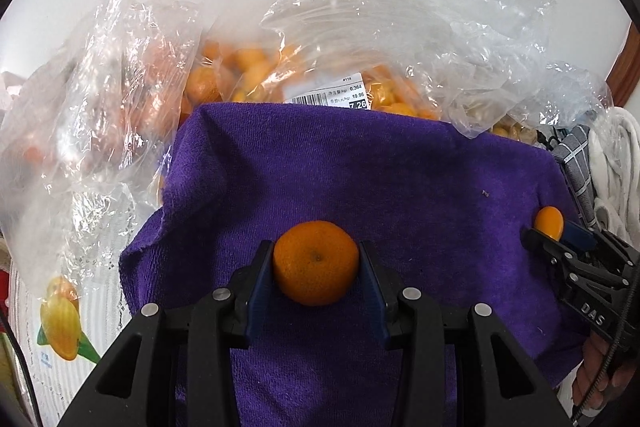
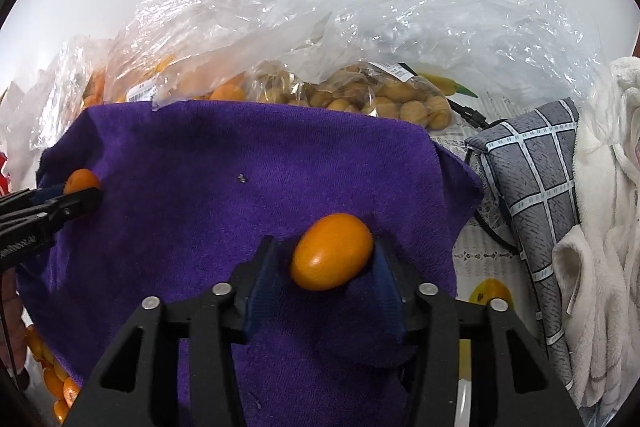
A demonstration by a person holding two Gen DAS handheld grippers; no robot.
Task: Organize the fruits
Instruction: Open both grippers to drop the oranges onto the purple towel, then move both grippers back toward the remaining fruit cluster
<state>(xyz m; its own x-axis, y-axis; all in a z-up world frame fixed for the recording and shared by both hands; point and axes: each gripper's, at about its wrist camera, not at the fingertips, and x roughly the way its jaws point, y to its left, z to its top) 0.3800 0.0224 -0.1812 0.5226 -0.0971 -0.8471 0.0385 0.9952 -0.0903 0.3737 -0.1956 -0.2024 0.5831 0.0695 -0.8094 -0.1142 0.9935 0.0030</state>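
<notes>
Left claw: the black left gripper with blue pads [image 1: 316, 263] pinched a round orange mandarin [image 1: 316, 263], both pads pressed against its sides, low over the purple terry towel [image 1: 340, 163].
Right claw: the black right gripper with blue pads [image 2: 326, 263] stood spread around a small oval orange kumquat [image 2: 332, 251]; a gap showed at its left pad, the right pad lay just beside or against the fruit, which I could not tell.
Kumquat: it rested on the towel, near the right edge of the cloth.
Seen across: from the left wrist view the right gripper and its kumquat showed at the towel's right side; from the right wrist view the left gripper appeared at the towel's left side.
Behind the towel: crumpled clear plastic bags [image 1: 360, 27] held more orange fruit, one bag carrying a white barcode price label [image 1: 326, 95]; another clear bag held pale brown round nuts [image 2: 400, 103].
Right of the towel: a grey checked cloth [image 2: 532, 163] lay beside a white fluffy fabric [image 2: 604, 227].
Underneath: a white printed table cover with fruit pictures [image 1: 60, 323].
</notes>
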